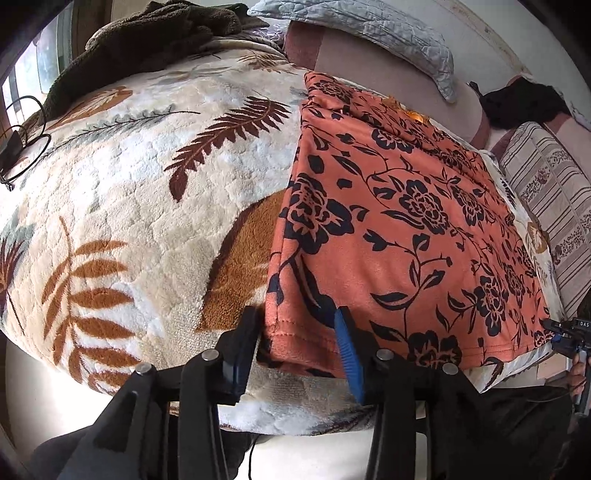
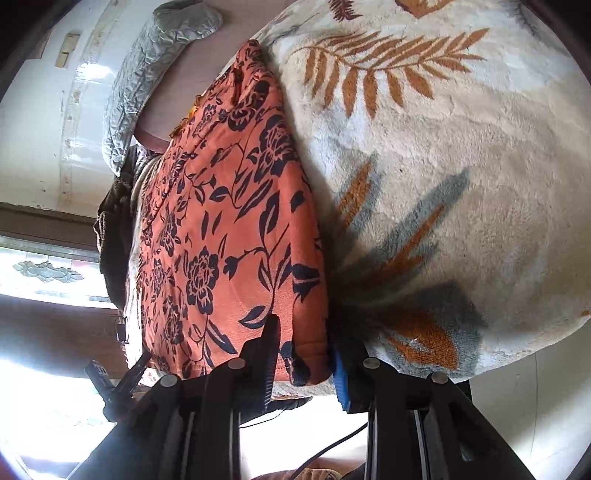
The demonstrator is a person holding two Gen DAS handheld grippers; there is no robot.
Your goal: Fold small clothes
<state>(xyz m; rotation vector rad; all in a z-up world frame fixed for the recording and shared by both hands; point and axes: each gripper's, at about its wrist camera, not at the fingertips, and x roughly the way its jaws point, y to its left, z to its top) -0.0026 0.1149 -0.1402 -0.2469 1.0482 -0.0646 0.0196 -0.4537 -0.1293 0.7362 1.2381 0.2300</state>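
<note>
An orange garment with a black flower print (image 1: pixel 399 229) lies flat on a plush leaf-patterned blanket (image 1: pixel 140 177) that covers the bed, reaching from the bed's near edge up toward the headboard end. The left tool (image 1: pixel 299 354) sits at the garment's near left corner with its jaws wide, one black finger on the blanket just beside the hem and the blue-padded finger over the cloth; nothing is pinched. The right tool (image 2: pixel 306 354) straddles the other near corner, its jaws also apart, with the hem between them.

Around the garment, a grey quilted pillow (image 1: pixel 369 33) lies at the far edge of the bed, a brown towel-like heap (image 1: pixel 147 40) at the far left corner, and a black cable (image 1: pixel 26 140) on the left side of the blanket. A striped cushion (image 1: pixel 546 206) lies beyond the garment's right side; only the left wrist view shows it. The right wrist view alone shows a bright window (image 2: pixel 48 273), and the left tool in it appears at the lower left.
</note>
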